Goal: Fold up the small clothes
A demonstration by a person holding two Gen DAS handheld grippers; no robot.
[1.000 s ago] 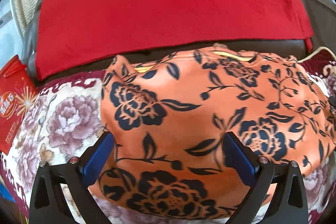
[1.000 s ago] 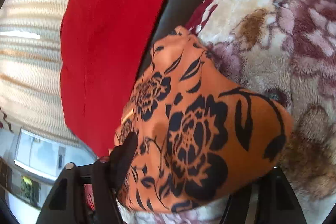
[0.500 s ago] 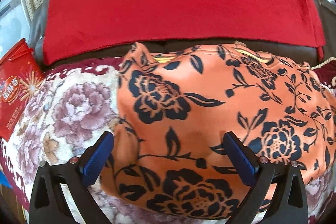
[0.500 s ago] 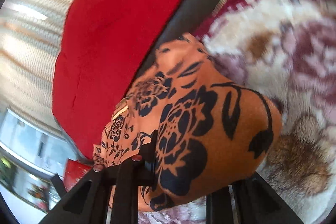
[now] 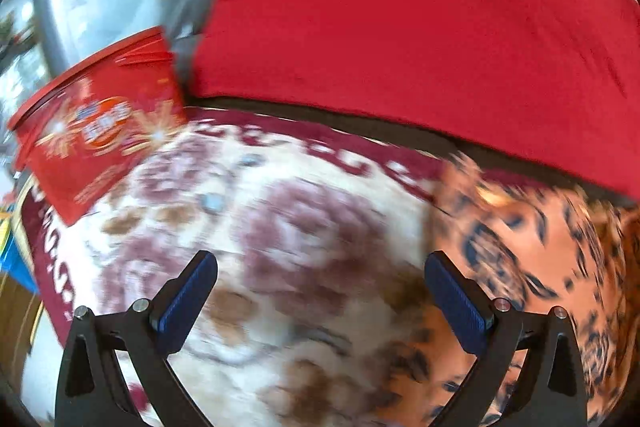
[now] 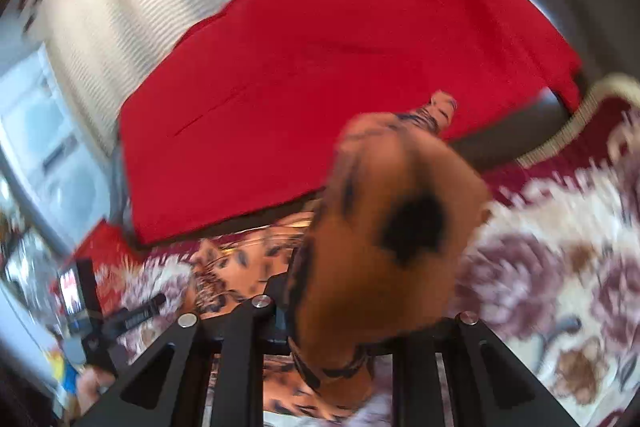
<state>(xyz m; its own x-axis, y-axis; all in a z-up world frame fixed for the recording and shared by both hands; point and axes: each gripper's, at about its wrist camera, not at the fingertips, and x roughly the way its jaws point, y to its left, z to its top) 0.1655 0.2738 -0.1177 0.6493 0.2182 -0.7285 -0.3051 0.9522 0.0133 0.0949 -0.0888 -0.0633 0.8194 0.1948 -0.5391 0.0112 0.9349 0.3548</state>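
An orange garment with dark flowers (image 5: 540, 247) lies at the right of the left wrist view, blurred. My left gripper (image 5: 320, 259) stands open over the floral blanket (image 5: 260, 195), to the left of the garment, with nothing between its blue pads (image 5: 188, 295). In the right wrist view, a bunched fold of the same garment (image 6: 392, 227) rises up off the blanket. My right gripper (image 6: 356, 311) is shut on this fold. The rest of the garment (image 6: 240, 259) trails flat behind it.
A red cloth (image 5: 400, 27) covers the dark sofa back behind the blanket. A red printed box (image 5: 100, 131) stands at the blanket's far left corner. Pale curtains and a window fill the background. The blanket's fringe edge (image 6: 560, 131) runs at the right.
My left gripper slid left off the garment and now hovers over bare blanket. My right gripper shut on the garment's edge, rolled, and lifted it up.
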